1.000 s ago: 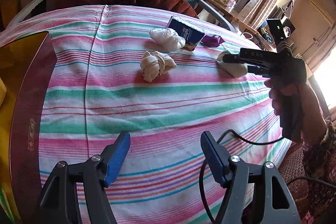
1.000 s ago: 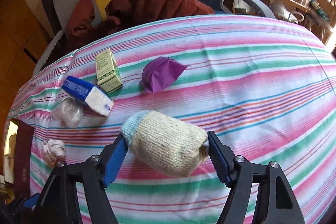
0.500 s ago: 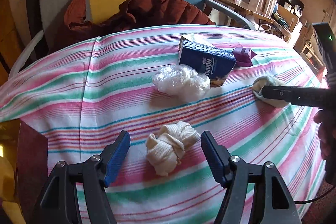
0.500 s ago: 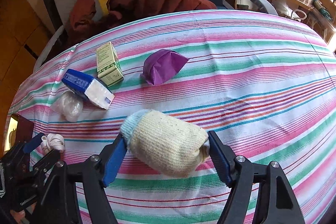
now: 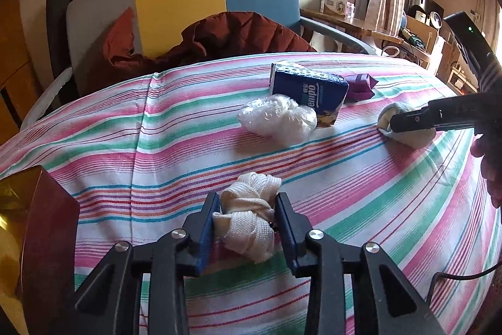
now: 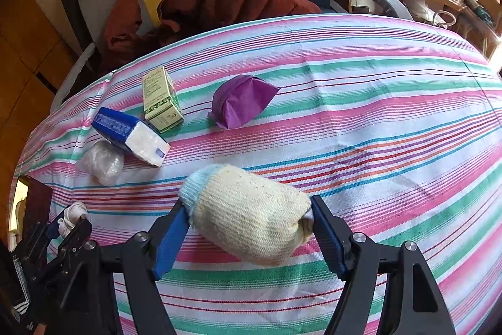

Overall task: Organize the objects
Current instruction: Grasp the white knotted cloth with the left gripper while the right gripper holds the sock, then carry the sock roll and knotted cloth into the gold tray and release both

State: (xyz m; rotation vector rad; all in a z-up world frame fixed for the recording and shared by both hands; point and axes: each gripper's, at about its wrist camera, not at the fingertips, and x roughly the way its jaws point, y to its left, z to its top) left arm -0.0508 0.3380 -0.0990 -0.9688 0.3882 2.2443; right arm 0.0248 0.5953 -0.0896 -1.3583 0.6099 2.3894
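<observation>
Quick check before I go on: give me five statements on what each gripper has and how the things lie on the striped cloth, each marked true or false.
1. The left gripper has its jaws closed on the knotted white strap bundle. True; they have just been closing.
2. The right gripper is empty. False: its jaws hold the rolled cream sock.
3. The blue tissue pack lies between the clear plastic bag and the green carton. True.
4. The purple pouch sits on top of the green carton. False: it lies on the cloth, apart from it.
5. The sock rests in the gold box. False: it is over the cloth.
</observation>
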